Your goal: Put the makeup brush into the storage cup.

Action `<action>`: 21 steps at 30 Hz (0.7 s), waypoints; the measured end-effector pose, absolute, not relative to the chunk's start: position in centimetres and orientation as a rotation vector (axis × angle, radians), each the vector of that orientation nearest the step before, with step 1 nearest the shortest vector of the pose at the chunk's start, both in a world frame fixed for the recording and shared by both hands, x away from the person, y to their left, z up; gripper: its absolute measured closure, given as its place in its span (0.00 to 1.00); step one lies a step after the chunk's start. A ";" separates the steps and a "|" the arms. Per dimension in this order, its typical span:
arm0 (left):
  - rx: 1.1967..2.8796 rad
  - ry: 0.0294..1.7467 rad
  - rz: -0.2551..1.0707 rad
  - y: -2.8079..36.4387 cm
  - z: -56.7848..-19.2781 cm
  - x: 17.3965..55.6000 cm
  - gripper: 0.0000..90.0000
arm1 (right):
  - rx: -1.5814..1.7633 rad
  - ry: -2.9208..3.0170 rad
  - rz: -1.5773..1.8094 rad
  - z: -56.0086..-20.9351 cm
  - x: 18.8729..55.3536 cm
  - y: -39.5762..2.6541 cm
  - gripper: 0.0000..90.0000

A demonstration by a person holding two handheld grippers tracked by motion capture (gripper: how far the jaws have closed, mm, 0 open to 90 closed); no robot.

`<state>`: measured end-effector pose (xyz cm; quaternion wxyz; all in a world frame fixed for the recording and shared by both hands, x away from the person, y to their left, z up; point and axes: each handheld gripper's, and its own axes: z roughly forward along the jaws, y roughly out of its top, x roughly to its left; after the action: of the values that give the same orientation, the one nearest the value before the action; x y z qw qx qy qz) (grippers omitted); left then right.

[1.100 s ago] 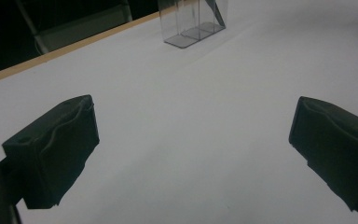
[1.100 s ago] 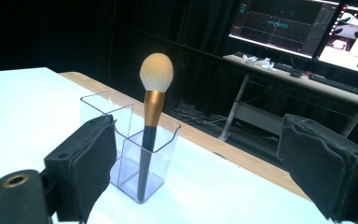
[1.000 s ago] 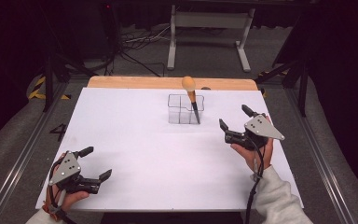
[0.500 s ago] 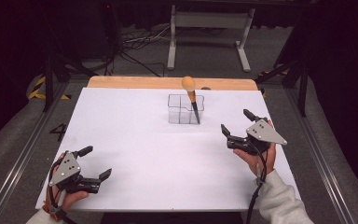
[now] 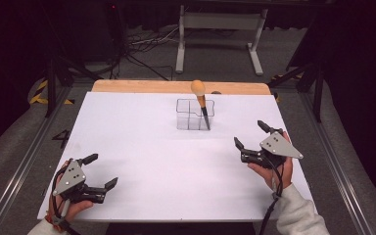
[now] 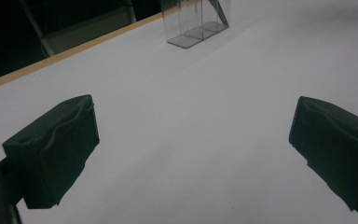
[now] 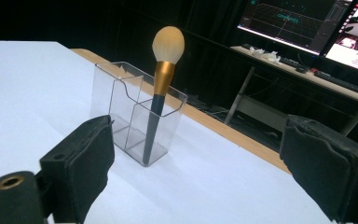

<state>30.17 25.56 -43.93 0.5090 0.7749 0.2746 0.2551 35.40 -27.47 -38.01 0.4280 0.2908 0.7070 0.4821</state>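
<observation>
At the near left corner of the white table (image 5: 142,161), the left gripper (image 5: 99,171) rests low over the surface in the person's left hand (image 5: 71,208), its jaws spread wide with nothing between them. In the left gripper view the two black pads stand far apart over bare tabletop, and the clear holder shows far ahead, toward the table's wooden back edge.

Toward the middle, near the far edge, stands the clear holder (image 5: 194,115), a small see-through box with divided compartments. A makeup brush (image 5: 201,104) stands in its right-hand compartment, leaning slightly, dark handle down and pale round bristle head up above a gold ferrule.

On the right, the right gripper (image 5: 251,134) is held in the right hand (image 5: 269,171), well apart from the holder and nearer the person. Its jaws gape wide and hold nothing. In the right gripper view the holder (image 7: 137,114) and brush (image 7: 161,84) sit ahead between the pads, closer to the left one.
</observation>
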 end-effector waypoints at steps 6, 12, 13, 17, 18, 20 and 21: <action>1.874 0.663 0.614 25.5 -44.0 30.2 0.02 | 0.719 1.773 1.197 -38.4 35.0 -27.9 0.12; 1.875 0.664 0.616 25.5 -43.9 30.1 0.02 | 0.716 1.786 1.191 -38.9 34.5 -28.3 0.12; 1.875 0.664 0.616 25.5 -43.9 30.2 0.02 | 0.716 1.791 1.188 -38.9 34.5 -28.4 0.12; 1.878 0.662 0.616 25.5 -44.0 30.2 0.02 | 0.716 1.796 1.188 -39.2 34.2 -28.7 0.12; 1.878 0.662 0.617 25.5 -44.0 30.2 0.02 | 0.716 1.800 1.187 -39.3 34.1 -28.8 0.12; 1.877 0.665 0.615 25.5 -44.0 30.2 0.02 | 0.719 1.809 1.185 -39.5 34.0 -29.0 0.12; 1.877 0.664 0.616 25.5 -44.0 30.2 0.02 | 0.719 1.811 1.184 -39.6 33.9 -29.1 0.12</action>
<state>30.18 25.49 -43.96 0.5043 0.7778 0.2750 0.2553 33.92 -29.09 -39.65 0.4176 0.2864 0.7218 0.4718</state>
